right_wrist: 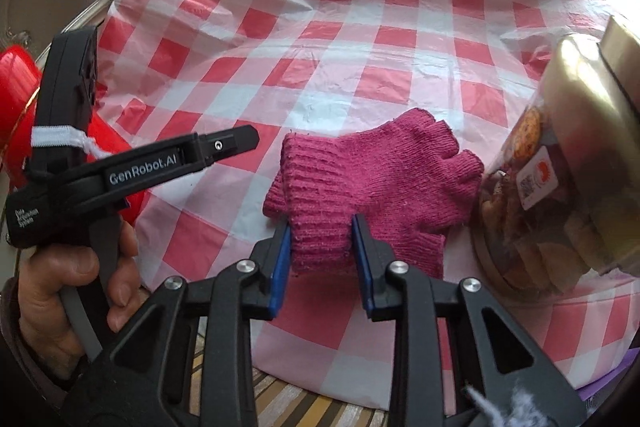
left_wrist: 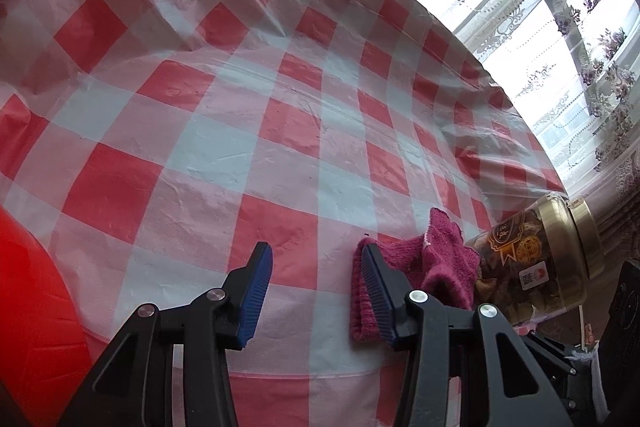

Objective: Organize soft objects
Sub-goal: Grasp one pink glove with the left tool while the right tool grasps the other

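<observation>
Right hand-held gripper (right_wrist: pixel 322 259) pinches the ribbed cuff of the pink glove (right_wrist: pixel 372 183), whose fingers point away toward the jar (right_wrist: pixel 560 163) on the checked worktop (right_wrist: pixel 360 47), while the left hand-held gripper (left_wrist: pixel 316 295), spread and empty, waits beside the cuff's other side.

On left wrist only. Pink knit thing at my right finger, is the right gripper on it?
Observer: Yes. The right gripper has its jaws pressed on the ribbed cuff of the pink glove.
Operator: One glove or two?
Observer: Looks like two stacked; two cuffs show side by side, fingers toward the jar.
Operator: My jaws holding anything?
Observer: No. The left gripper sits left of the cuffs, apart from them; a hand holds its grip.
</observation>
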### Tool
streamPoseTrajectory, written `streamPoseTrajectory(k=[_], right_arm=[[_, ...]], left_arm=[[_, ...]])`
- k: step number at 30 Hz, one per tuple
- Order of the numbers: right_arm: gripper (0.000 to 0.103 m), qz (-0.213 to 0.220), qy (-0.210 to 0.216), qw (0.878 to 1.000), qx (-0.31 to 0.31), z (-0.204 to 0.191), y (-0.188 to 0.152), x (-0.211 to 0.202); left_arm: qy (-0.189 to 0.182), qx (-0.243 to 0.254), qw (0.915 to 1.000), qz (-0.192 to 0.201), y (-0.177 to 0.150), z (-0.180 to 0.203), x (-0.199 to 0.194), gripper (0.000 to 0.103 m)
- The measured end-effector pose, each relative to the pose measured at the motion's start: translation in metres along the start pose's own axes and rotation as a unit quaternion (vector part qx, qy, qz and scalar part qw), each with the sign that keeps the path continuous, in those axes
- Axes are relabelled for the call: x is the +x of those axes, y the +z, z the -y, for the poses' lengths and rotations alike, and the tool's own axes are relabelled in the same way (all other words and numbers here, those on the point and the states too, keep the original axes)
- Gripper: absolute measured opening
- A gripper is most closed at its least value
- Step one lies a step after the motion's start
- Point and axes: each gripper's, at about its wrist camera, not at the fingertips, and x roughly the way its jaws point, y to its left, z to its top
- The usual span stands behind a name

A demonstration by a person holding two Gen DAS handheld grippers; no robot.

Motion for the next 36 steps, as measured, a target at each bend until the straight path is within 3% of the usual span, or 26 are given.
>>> streamPoseTrajectory(k=[4, 10, 14, 15, 18, 21, 28, 36], right_arm=[[0.032, 0.009, 0.000, 1.000, 0.014, 0.005, 0.001, -0.008], [0.032, 0.010, -0.005, 1.000, 0.023, 0.011, 0.000, -0.011], [0.032, 0.010, -0.005, 1.000, 0.024, 0.013, -0.001, -0.011], [0.032, 0.009, -0.005, 1.000, 0.025, 0.013, -0.002, -0.011], [0.032, 0.008, -0.007, 1.000, 0.024, 0.013, -0.003, -0.012], [0.032, 0.009, -0.012, 1.000, 0.022, 0.013, -0.004, -0.015], [0.032, 0.019, -0.019, 0.999, 0.019, 0.009, -0.009, -0.032], [0.032, 0.041, -0.004, 0.999, 0.029, 0.014, -0.020, -0.069]], left_arm=[[-0.032, 0.032, 0.9989, -0.016, -0.003, 0.017, 0.008, 0.048], [-0.025, 0.073, 0.9954, -0.058, -0.011, 0.036, 0.034, 0.048], [-0.019, 0.097, 0.9931, -0.064, -0.015, 0.045, 0.040, 0.048], [-0.012, 0.104, 0.9925, -0.063, -0.015, 0.047, 0.040, 0.046], [-0.001, 0.124, 0.9896, -0.072, -0.019, 0.053, 0.043, 0.020], [-0.010, 0.125, 0.9887, -0.082, -0.020, 0.052, 0.043, 0.015], [-0.021, 0.108, 0.9918, -0.066, -0.020, 0.048, 0.020, 0.011], [-0.005, 0.106, 0.9943, -0.015, -0.026, 0.054, -0.028, 0.010]])
